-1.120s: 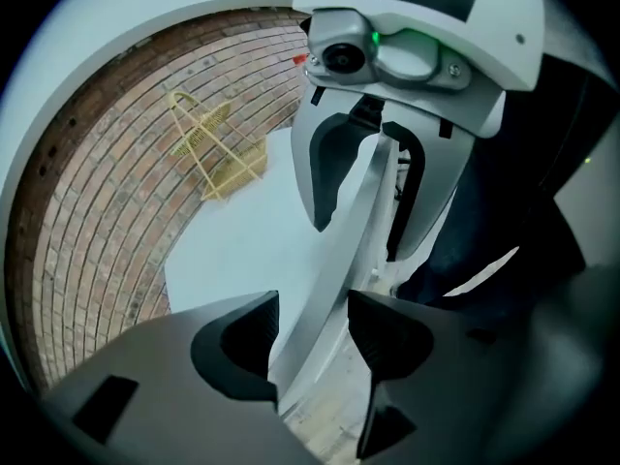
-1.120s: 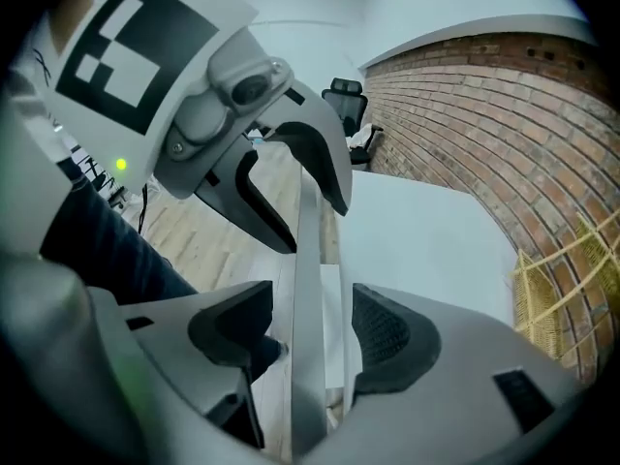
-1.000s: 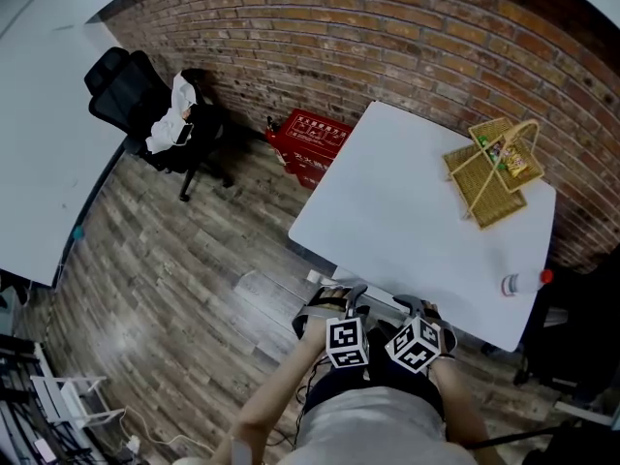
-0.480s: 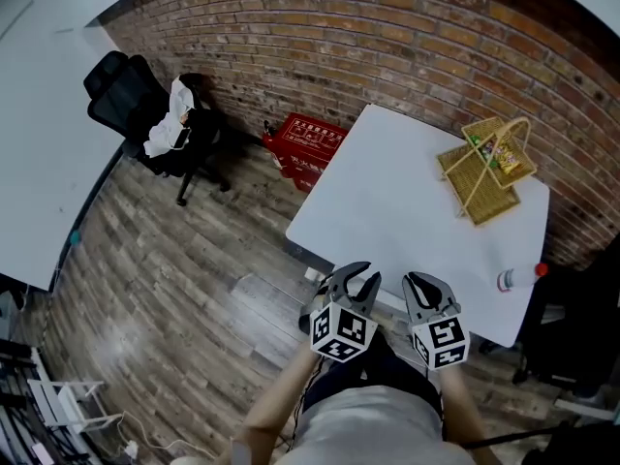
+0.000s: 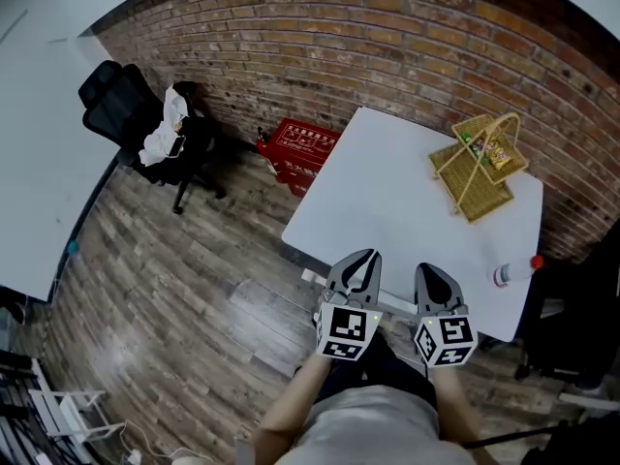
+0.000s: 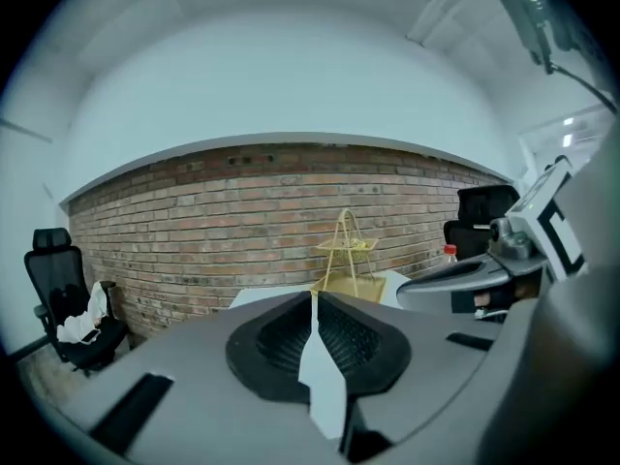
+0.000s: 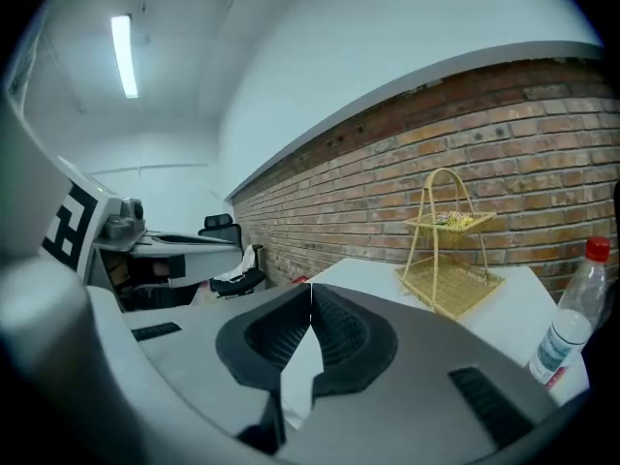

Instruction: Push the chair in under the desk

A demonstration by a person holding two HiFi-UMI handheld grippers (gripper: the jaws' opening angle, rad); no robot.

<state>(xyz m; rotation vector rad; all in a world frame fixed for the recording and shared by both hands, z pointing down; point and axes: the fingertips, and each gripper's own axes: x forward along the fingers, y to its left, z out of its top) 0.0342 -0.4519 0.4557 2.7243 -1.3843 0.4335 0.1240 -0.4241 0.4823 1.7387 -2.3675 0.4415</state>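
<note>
Both grippers raised, empty, over the white desk's (image 5: 387,192) near edge.
A black office chair (image 5: 126,114) stands far left. My left gripper (image 5: 362,257) and right gripper (image 5: 433,272) just closed on nothing, jaws pressed together. The dark shape (image 5: 387,366) beneath, likely the task's chair, sits at that edge. Swinging right could topple the bottle (image 5: 504,274).

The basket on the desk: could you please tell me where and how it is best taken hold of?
The basket is probably best taken by the top of its arched handle, from above, jaws across the bar: it stands upright on the desk, and the thin handle rises clear above both trays.
</note>
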